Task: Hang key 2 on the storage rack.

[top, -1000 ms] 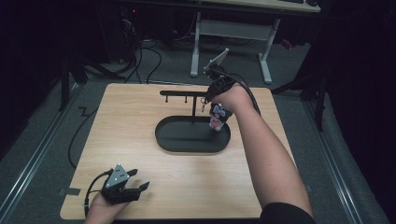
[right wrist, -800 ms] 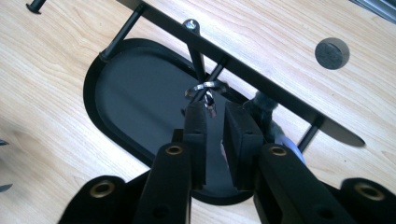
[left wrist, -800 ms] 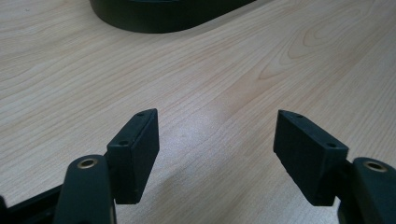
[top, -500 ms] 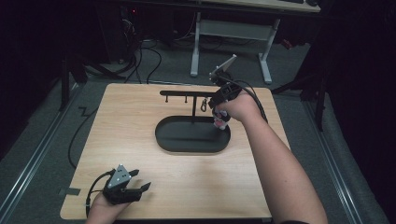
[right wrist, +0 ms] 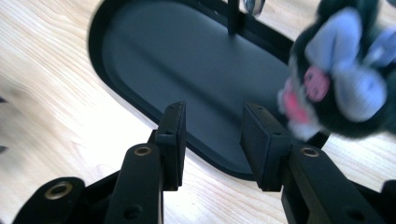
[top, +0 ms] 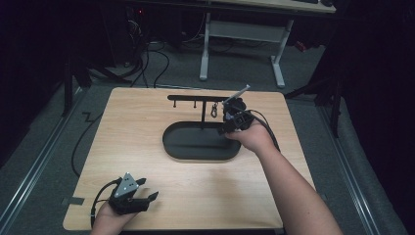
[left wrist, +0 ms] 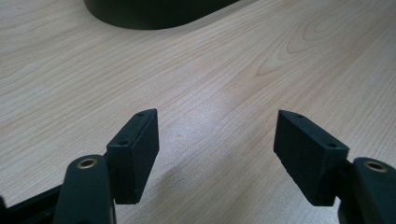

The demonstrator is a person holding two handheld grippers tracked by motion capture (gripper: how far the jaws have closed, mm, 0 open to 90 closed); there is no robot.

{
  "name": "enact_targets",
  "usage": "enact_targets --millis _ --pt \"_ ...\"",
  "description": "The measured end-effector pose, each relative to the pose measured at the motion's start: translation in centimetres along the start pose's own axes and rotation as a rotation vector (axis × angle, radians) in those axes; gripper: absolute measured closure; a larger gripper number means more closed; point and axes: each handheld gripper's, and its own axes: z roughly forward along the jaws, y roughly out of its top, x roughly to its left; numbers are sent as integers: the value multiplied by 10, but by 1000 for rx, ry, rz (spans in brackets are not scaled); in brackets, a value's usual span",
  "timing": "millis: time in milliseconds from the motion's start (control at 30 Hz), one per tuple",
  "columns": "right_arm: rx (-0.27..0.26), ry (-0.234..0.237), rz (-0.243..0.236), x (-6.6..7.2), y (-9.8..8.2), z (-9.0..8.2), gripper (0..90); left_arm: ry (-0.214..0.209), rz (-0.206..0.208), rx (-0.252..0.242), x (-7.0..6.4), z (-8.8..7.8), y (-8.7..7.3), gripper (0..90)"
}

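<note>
Plush charm [right wrist: 338, 79] upright, long axis vertical

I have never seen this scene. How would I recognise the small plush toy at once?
Find the light wooden table, then the black oval tray at its middle, with a thin black hanger stand rising from it. The plush toy hangs at the tray's right end, beside the right gripper, whose jaws have just been opening with nothing between them. It is the one soft thing there: dark fur, pale lilac patches and a pink spot.

Black tray [top: 195, 149], black-and-lilac plush toy [right wrist: 343, 88]
</note>
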Motion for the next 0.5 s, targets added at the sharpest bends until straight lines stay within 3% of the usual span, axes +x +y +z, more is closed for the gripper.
enact_targets --millis 167,267,500 --pt "-34 -19 8 -2 -22 16 575 -5 0 -2 -1 0 0 315" --pt "-90 -30 -21 1 -38 22 517 -13 -5 -8 -1 0 -1 312" --pt "-231 -104 -100 9 -91 30 405 -19 -18 -10 0 0 -1 310"
